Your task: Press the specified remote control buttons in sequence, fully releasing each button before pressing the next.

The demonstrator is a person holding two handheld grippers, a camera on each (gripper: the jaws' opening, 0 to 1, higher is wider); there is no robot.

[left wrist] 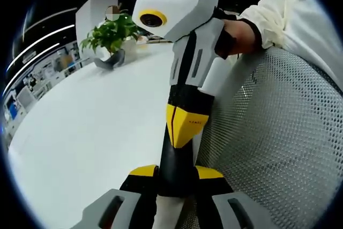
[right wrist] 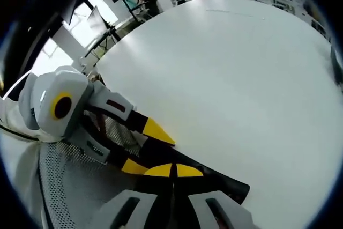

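A black remote control stands clamped between the yellow-tipped jaws of my left gripper, which is shut on it. My right gripper comes down from above with its two yellow tips closed together, touching the remote's upper face. In the right gripper view, my right gripper is shut, its tips resting on the remote, whose black end sticks out to the right. The left gripper reaches in from the left and holds the remote from both sides. The buttons are hidden under the tips.
A wide white table spreads behind the grippers. A potted green plant stands at its far edge. A grey mesh chair back is close by on the right. A person's cream sleeve holds the right gripper.
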